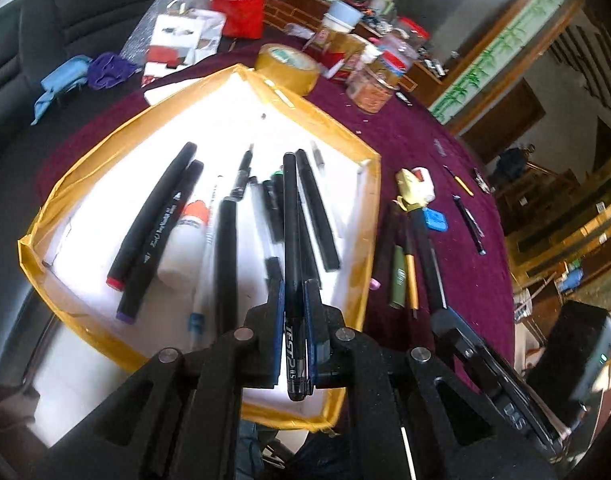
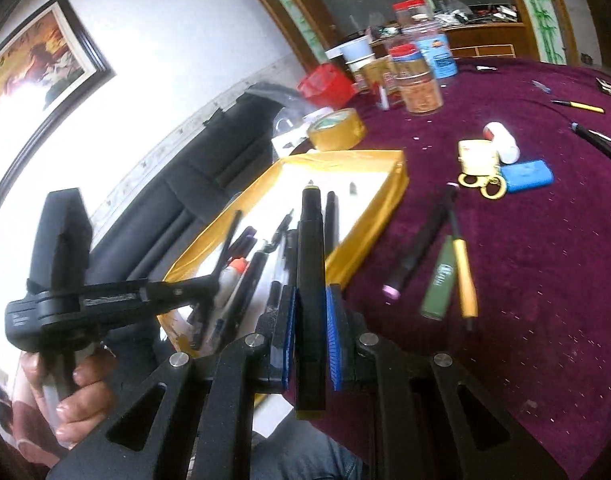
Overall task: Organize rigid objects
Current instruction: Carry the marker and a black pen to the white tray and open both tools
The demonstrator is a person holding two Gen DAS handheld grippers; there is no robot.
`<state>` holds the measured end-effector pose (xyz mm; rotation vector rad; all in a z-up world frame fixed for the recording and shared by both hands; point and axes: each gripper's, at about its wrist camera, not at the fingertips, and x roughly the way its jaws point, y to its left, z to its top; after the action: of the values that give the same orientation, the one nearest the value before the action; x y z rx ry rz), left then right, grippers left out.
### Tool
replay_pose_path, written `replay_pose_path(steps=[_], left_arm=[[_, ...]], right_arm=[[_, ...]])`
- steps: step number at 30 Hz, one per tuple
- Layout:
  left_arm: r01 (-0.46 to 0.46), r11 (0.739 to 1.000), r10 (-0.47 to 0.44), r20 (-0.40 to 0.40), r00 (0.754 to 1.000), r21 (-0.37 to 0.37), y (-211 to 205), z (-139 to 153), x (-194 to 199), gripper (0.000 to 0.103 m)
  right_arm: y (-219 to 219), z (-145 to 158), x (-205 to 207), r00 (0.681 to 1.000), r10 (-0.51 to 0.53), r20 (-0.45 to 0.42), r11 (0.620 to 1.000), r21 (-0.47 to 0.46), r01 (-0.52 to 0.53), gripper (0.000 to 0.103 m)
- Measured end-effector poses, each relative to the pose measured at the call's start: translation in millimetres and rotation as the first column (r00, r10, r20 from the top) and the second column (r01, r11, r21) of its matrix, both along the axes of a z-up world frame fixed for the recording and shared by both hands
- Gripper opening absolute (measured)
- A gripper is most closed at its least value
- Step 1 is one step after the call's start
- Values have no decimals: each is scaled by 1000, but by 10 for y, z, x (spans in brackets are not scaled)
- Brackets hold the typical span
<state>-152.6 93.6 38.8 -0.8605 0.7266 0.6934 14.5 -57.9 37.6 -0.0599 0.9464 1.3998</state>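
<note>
My left gripper (image 1: pixel 293 292) is shut on a slim black gel pen (image 1: pixel 291 220) and hangs over the white tray with yellow taped rim (image 1: pixel 371 216). Several black pens, markers and a glue bottle (image 1: pixel 185 240) lie in the tray. My right gripper (image 2: pixel 311 292) is shut on a thick black marker (image 2: pixel 310 240) and sits above the tray's near right rim (image 2: pixel 345 156). In the right wrist view the left gripper (image 2: pixel 211 280) shows at the left, carried by a hand (image 2: pixel 77 380). In the left wrist view the right gripper (image 1: pixel 439 314) shows at the lower right.
On the maroon tablecloth right of the tray lie a pink-ended black pen (image 2: pixel 417 248), a green tube (image 2: pixel 437 284) and a yellow pencil (image 2: pixel 465 280). Beyond them are a blue case (image 2: pixel 525 176), a tape roll (image 2: pixel 337 128) and jars (image 2: pixel 421 88). A dark sofa (image 1: pixel 45 40) borders the left.
</note>
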Motion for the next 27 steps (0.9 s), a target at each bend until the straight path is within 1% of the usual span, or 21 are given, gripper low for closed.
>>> replay_pose_path(steps=[2,5,10,15,19,21,27], left_arm=[[-12,1000,12,-27,1000,-1,43,-59,42,7],[-13,999,11,-53,999,-33,72,-182,104,7],[-6,996,2,-52,999,-83,123,-324,108,7],[-6,994,0,-58,998,-107,188,-368,106,7],[-1,995,-7,-74,997,-100,187,-371,114,7],[1,994,-10,-81,997,-114,202,-400,113,7],[-3,992,-8,-83,996,-127,215,-447,90,7]], right_arm=[[90,-5,-30,1000,10,7,1000,-11,-10,13],[196,-15,-44,1000,23,15,999,-32,-23,13],[437,-10,-23,999,35,37,998,-61,-33,13],[757,-50,64,998,27,53,994,-103,-22,13],[1044,-107,176,997,1,78,988,-151,11,13],[1163,-143,224,997,-8,81,985,-173,22,13],[1524,-241,237,992,22,122,969,-245,9,13]])
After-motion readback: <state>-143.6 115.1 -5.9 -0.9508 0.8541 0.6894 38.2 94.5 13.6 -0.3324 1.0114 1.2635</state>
